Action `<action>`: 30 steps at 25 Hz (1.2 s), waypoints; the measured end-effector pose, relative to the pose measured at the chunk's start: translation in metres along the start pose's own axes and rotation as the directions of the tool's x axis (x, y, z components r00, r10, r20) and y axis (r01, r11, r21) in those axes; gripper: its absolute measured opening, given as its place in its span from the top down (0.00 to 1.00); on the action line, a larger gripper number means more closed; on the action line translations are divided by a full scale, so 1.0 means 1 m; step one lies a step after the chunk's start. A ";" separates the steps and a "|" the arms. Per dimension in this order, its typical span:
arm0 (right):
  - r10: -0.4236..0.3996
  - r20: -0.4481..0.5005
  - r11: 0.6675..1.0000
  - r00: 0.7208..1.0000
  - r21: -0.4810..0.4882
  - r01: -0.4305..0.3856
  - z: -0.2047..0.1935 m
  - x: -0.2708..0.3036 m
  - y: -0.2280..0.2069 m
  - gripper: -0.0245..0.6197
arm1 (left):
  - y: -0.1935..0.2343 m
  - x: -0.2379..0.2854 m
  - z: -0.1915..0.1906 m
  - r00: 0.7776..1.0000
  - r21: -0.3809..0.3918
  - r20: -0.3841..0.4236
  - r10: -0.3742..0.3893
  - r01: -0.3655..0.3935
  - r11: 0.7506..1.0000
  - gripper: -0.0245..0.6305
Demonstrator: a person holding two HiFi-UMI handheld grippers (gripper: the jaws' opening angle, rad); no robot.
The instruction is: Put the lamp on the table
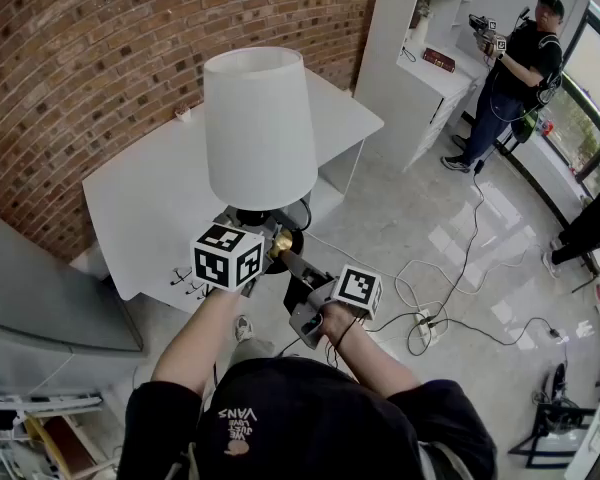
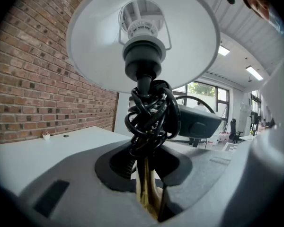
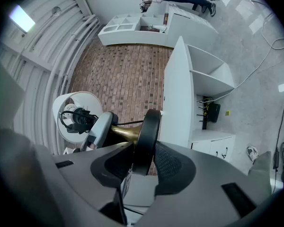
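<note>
The lamp has a white shade (image 1: pixel 258 128), a brass stem and a black disc base, and it is held in the air over the near edge of the white table (image 1: pixel 150 198). My left gripper (image 1: pixel 263 236) is shut on the brass stem (image 2: pixel 146 186), just below a bundle of black cord (image 2: pixel 151 112) wound under the bulb socket. My right gripper (image 1: pixel 292 268) is shut on the rim of the black base (image 3: pixel 146 136). In the right gripper view the stem (image 3: pixel 125 132) runs left to the left gripper (image 3: pixel 98 130) and the shade (image 3: pixel 71 117), with the table (image 3: pixel 177 103) behind.
A brick wall (image 1: pixel 100 58) backs the table. A white shelf unit (image 1: pixel 430 68) stands at the back right, with a person (image 1: pixel 520 68) beside it. Cables and a power strip (image 1: pixel 425 323) lie on the tiled floor to the right.
</note>
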State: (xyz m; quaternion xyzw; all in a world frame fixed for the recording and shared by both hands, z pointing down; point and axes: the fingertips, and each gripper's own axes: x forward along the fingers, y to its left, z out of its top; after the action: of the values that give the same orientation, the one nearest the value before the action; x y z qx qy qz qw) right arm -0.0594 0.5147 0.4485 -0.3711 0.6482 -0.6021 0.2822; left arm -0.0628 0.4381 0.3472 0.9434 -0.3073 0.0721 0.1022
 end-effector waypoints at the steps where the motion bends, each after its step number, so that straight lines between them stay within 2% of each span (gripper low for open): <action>1: 0.000 -0.001 1.000 1.000 0.002 0.000 0.000 0.000 -0.001 0.75 | 0.001 0.000 -0.001 1.000 -0.001 -0.001 0.003 -0.003 1.000 0.83; 7: 0.000 0.000 1.000 1.000 0.006 0.000 0.005 0.002 -0.008 0.76 | 0.005 0.005 -0.008 1.000 -0.005 -0.006 0.018 -0.018 1.000 0.82; 10: 0.005 0.013 0.999 1.000 0.043 -0.005 0.010 0.007 -0.013 0.77 | 0.010 0.012 -0.012 1.000 -0.008 -0.016 0.021 -0.021 1.000 0.82; 16: -0.013 0.037 0.999 0.999 0.046 0.011 0.035 0.028 -0.020 0.79 | 0.030 0.038 -0.010 1.000 -0.020 -0.020 0.001 -0.002 1.000 0.82; 23: -0.013 0.070 0.997 0.997 0.074 0.008 0.081 0.080 -0.025 0.79 | 0.078 0.089 0.003 0.999 -0.021 -0.032 -0.029 0.029 0.999 0.83; 30: -0.025 0.115 0.995 0.993 0.103 0.013 0.141 0.155 -0.025 0.80 | 0.147 0.151 0.028 0.996 -0.006 -0.056 -0.069 0.069 0.998 0.83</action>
State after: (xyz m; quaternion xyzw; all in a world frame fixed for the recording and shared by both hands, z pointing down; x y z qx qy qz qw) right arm -0.0289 0.3068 0.4695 -0.3970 0.5954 -0.6144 0.3323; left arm -0.0274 0.2296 0.3720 0.9508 -0.2717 0.0943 0.1152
